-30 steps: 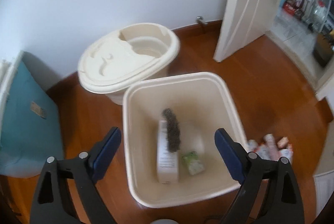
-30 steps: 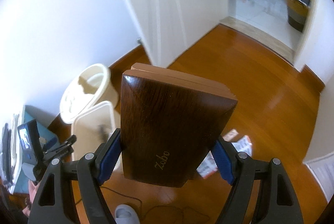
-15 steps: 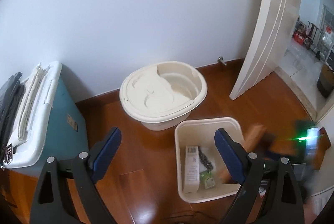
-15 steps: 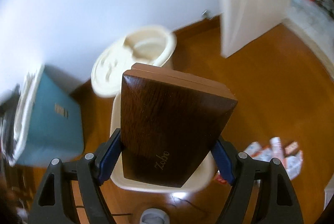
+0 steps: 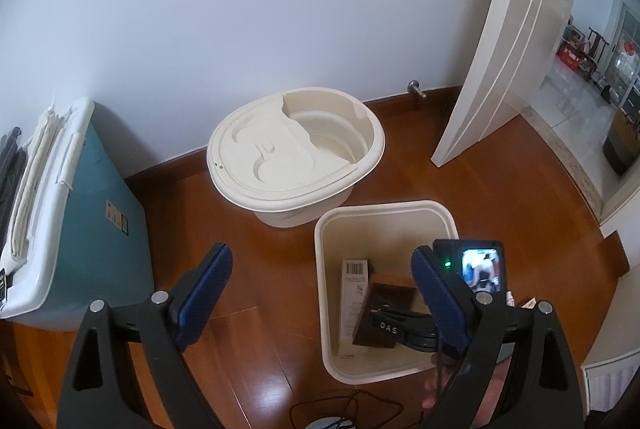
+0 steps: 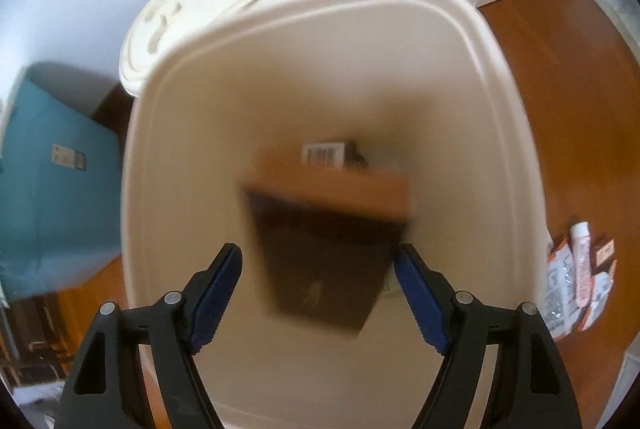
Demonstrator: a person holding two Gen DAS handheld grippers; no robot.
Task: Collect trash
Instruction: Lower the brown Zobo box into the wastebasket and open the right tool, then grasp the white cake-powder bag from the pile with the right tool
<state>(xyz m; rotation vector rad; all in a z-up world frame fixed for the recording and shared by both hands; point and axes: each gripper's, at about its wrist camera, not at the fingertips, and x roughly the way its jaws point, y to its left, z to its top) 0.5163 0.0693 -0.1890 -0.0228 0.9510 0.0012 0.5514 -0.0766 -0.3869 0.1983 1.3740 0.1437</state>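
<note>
Right gripper [image 6: 318, 293] is seen low centre of its view, over the cream bin [image 6: 508, 77]. Its jaws have just been opening; the pads stand clear of the dark wooden box [image 6: 320, 249], which is blurred, between and beyond them, inside the bin. A barcoded carton [image 6: 323, 156] shows past the box. Left gripper [image 5: 322, 293] is spread wide with nothing held, over the floor [image 5: 248, 269] left of the bin. More trash packets [image 6: 580, 277] lie on the floor at right edge.
</note>
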